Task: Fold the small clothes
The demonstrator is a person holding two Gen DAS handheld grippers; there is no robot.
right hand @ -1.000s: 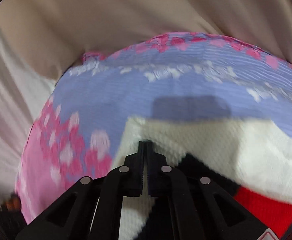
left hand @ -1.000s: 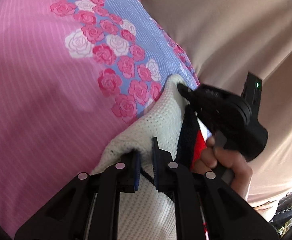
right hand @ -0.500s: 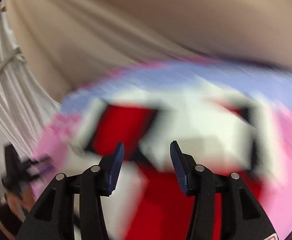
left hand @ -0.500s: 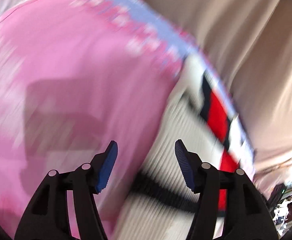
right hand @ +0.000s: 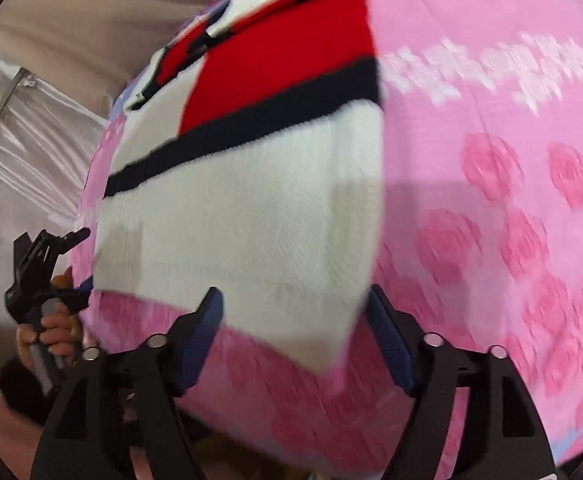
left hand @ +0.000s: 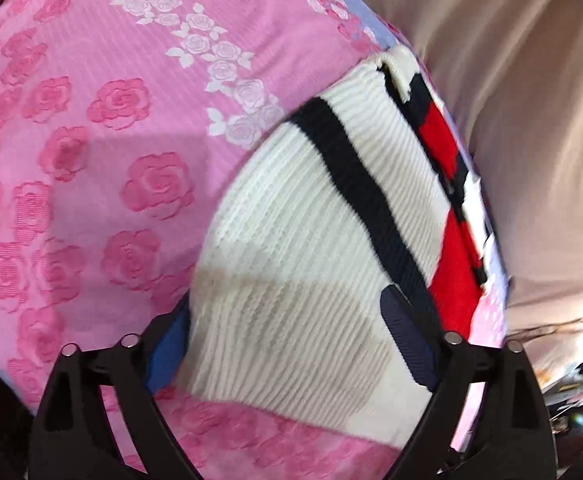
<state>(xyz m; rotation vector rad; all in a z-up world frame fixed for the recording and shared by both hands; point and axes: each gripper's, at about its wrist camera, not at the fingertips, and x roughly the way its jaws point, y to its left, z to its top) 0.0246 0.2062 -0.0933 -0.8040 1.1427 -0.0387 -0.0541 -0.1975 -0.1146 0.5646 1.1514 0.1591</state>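
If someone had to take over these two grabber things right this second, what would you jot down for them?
Left gripper: open, holding nothing, fingers straddling the near edge of the knit sweater.
Right gripper: open, empty, at the sweater's near corner.
Sweater: white with black stripe and red block, lying on the pink rose bedspread.
Done: it looks folded into a flat rectangle.
Left: check the edges are tidy; whether another fold is needed cannot be told.

Left gripper point(left hand: 287, 344) and right gripper point(right hand: 295, 332) both gape wide, holding nothing.

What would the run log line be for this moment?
left gripper: open | right gripper: open | knit sweater: flat on pink bedspread, released
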